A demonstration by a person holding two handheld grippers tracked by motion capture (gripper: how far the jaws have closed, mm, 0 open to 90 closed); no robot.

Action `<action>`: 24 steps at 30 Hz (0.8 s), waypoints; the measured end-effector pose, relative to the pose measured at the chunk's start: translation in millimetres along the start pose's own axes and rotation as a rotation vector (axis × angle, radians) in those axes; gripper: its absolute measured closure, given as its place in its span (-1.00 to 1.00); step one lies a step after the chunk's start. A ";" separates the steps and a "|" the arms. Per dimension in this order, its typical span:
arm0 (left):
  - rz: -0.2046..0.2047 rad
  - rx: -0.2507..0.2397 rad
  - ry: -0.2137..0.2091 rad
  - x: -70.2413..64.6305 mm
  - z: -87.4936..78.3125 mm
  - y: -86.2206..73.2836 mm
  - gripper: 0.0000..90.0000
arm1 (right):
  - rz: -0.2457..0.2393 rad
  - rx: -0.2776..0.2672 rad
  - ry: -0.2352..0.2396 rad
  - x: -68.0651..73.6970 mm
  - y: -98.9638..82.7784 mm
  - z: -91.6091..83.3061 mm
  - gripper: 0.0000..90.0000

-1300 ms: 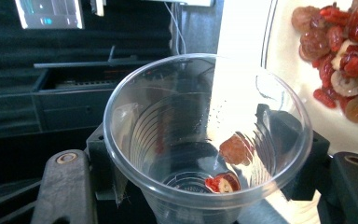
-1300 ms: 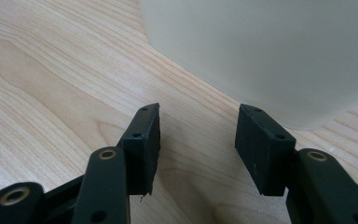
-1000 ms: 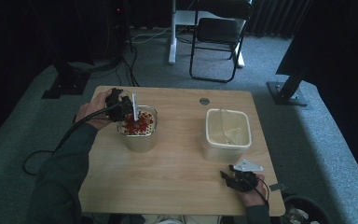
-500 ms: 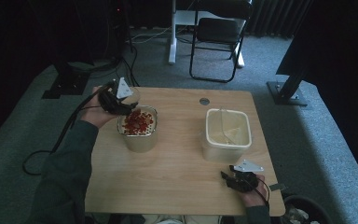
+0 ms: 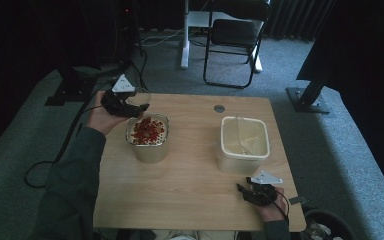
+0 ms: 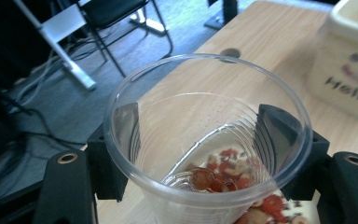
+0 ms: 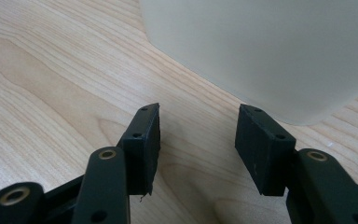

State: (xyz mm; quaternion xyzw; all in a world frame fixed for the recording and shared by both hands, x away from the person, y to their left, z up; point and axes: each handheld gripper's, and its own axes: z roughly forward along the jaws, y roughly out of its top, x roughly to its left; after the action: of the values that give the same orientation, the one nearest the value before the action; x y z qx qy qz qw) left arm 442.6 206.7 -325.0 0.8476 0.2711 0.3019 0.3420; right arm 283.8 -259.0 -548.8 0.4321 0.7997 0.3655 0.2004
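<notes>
1. The left tongs are clamping a clear plastic cup, one jaw pressing on each side of its wall. In the high view the left tongs are holding that cup tipped over the back-left corner of the square tub.
2. Looking down into the cup from the left gripper view, it's pretty much drained. Through its clear bottom I'm seeing the red and pale bits sitting in the tub underneath, so I'm guessing the pour is basically done.
3. That tub is sitting on the left half of the bench and is looking well filled with the red mix, heaped near its rim.
4. The right tongs are standing apart with nothing between them, hovering low over the wood and pointing at the frosted wall of the cream container. They aren't touching it.
5. In the high view the right tongs are parked near the front right edge, just in front of that cream container, which is open. I can't tell what's inside it.
6. What's left, I reckon: righting the empty cup and setting it down somewhere on the bench. Whether the cream container is getting anything next, no idea from here.
</notes>
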 end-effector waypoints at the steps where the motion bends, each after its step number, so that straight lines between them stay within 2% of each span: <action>1: 0.053 0.035 0.048 -4.3 1.3 0.6 -0.27 | 0.001 0.000 0.001 -0.4 0.0 0.1 0.10; 2: 0.126 0.075 0.105 -10.3 3.4 1.2 -0.27 | 0.002 0.000 0.001 -0.4 0.0 0.1 0.10; 3: 0.220 0.121 0.175 -18.9 6.9 1.2 -0.27 | 0.001 0.000 0.001 -0.2 0.0 0.1 0.10; 4: 0.309 0.165 0.218 -26.2 9.4 0.9 -0.27 | 0.001 0.000 0.000 0.0 0.0 0.0 0.10; 5: 0.370 0.191 0.245 -32.8 12.3 0.2 -0.27 | 0.000 0.000 0.000 -0.2 0.0 0.1 0.10; 6: 0.463 0.243 0.295 -39.0 14.3 0.1 -0.27 | 0.000 0.000 0.000 -0.3 0.0 0.1 0.10; 7: 0.535 0.273 0.333 -44.7 18.0 -1.0 -0.27 | 0.001 0.000 0.000 0.0 0.1 0.0 0.10; 9: 0.654 0.328 0.381 -53.2 25.6 -3.2 -0.27 | 0.001 0.000 -0.002 0.3 0.0 0.0 0.10; 10: 0.701 0.357 0.394 -56.2 29.0 -4.1 -0.27 | 0.000 0.000 -0.002 0.3 0.0 0.0 0.10; 11: 0.732 0.377 0.404 -58.9 32.2 -5.2 -0.27 | 0.000 0.000 -0.002 0.4 0.0 0.0 0.10; 13: 0.819 0.422 0.432 -63.2 37.5 -7.1 -0.27 | 0.000 0.000 -0.002 0.3 0.0 0.0 0.10; 16: 0.900 0.459 0.448 -67.6 41.3 -8.4 -0.27 | 0.002 0.000 -0.001 0.2 0.0 0.0 0.10; 17: 0.908 0.466 0.458 -68.9 42.0 -9.4 -0.26 | 0.002 0.000 -0.001 0.2 0.0 0.0 0.10; 20: 0.981 0.499 0.490 -71.9 43.9 -11.0 -0.26 | 0.000 0.000 -0.001 0.3 0.0 0.0 0.10; 24: 1.039 0.527 0.516 -73.9 45.0 -12.4 -0.25 | -0.003 0.000 -0.002 0.5 0.0 -0.1 0.10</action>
State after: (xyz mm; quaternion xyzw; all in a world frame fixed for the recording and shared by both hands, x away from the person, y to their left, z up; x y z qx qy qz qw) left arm 421.2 146.5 -384.6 0.8242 -0.0366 0.5461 -0.1453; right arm 283.5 -258.6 -548.7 0.4311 0.8002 0.3649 0.2016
